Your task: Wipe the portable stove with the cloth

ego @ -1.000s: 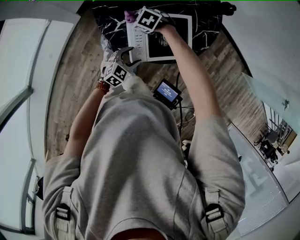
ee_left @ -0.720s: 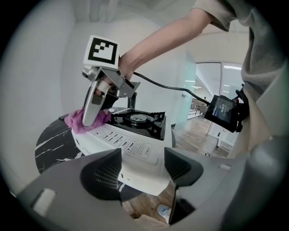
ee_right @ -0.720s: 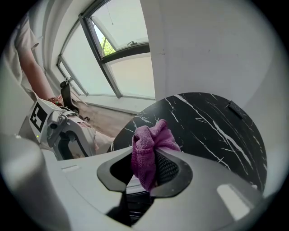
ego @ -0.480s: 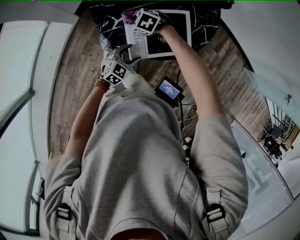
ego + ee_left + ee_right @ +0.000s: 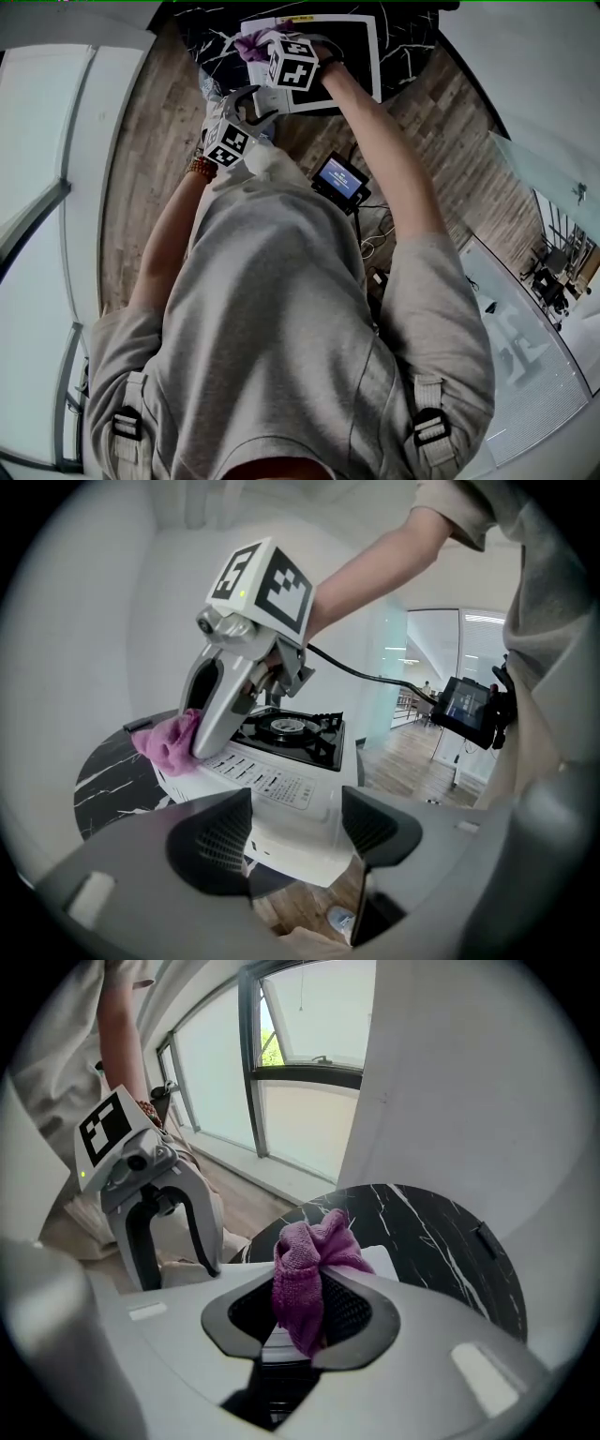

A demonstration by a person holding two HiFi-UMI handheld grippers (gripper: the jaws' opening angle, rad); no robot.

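Black marble tabletop (image 5: 208,42), white portable stove (image 5: 354,58) on it, and your right tool (image 5: 300,1321) holding the cloth (image 5: 305,1274) at the stove's left end.

You have the stove lying with its long axis left to right in the head view: black burner half to the right, white printed panel to the left. Your right tool is the nearer one, pinching a bunch of the purple-pink cloth that pokes out past its pads. It appears to press the cloth down at the panel's far-left corner, so nearly all the unwiped top lies to the right of and nearer than the cloth. Your left tool (image 5: 295,832) is spread and empty, hanging just short of the stove's near edge. Rows of small print on the panel and the blue screen (image 5: 337,178) at your waist are too small to read.
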